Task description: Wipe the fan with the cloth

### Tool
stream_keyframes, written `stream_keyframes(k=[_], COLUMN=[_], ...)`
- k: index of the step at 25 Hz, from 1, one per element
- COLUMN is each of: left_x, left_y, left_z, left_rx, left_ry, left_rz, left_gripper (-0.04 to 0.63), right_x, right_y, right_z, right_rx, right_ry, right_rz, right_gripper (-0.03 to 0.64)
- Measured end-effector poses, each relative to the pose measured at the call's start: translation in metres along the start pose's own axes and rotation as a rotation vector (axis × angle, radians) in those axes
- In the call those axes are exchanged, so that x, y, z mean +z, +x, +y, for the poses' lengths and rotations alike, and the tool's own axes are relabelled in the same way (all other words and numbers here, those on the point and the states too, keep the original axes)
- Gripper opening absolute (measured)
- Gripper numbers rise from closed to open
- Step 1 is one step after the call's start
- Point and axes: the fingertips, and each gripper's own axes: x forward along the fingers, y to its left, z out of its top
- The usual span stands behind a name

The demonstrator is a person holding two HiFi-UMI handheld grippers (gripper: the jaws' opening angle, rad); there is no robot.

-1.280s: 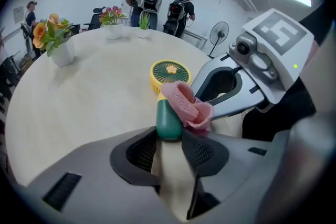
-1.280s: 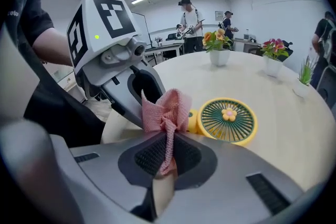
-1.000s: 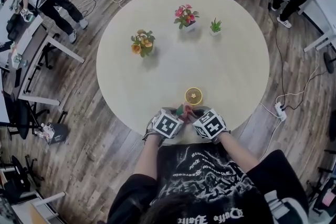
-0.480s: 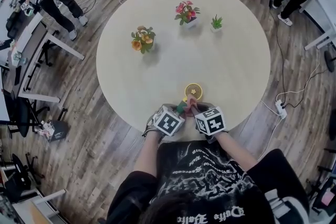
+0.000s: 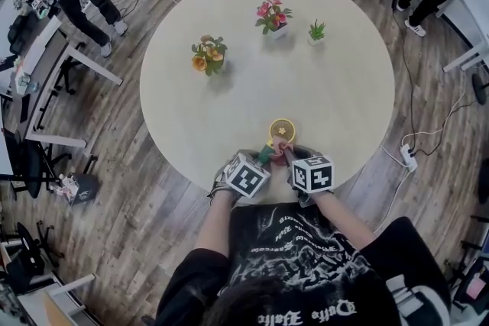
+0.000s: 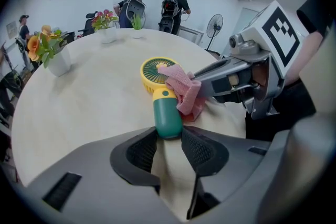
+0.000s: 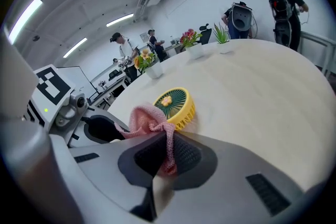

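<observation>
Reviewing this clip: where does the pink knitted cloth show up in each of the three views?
Head view: pink knitted cloth, lower centre, just below the round yellow fan head.
Left gripper view: right of centre, draped over the fan's neck.
Right gripper view: lower centre, between the jaws.
Shared landmark: the yellow fan head.

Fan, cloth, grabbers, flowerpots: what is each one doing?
fan: held by its handle
cloth: bunched, touching the fan's head
left gripper: shut on fan handle
right gripper: shut on cloth
orange flowers: upright
pink flowers: upright
small green plant: upright
</observation>
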Motion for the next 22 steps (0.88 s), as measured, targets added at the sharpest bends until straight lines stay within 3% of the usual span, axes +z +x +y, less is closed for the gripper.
stream_keyframes(k=[13, 18, 22], left_x=[-0.001, -0.002, -0.001], left_y=[0.002, 0.001, 0.001], left_z=[0.002, 0.0, 0.003], left_rx=[0.001, -0.009, 0.008], left_ry=[0.036, 0.077, 0.174], left_rz=[0.002, 0.021, 0.063], left_gripper=[0.167, 0.167, 0.167], right_x=[0.017, 0.035, 0.05], right_y=[-0.013, -0.014, -0.005], right_z=[-0.04, -0.061, -0.065], right_rx=[-0.109, -0.107, -0.027], right_ry=[0.164, 0.152, 0.073], right_rz=[-0.106, -0.109, -0.038], right_gripper=[0.029, 0.029, 0.029])
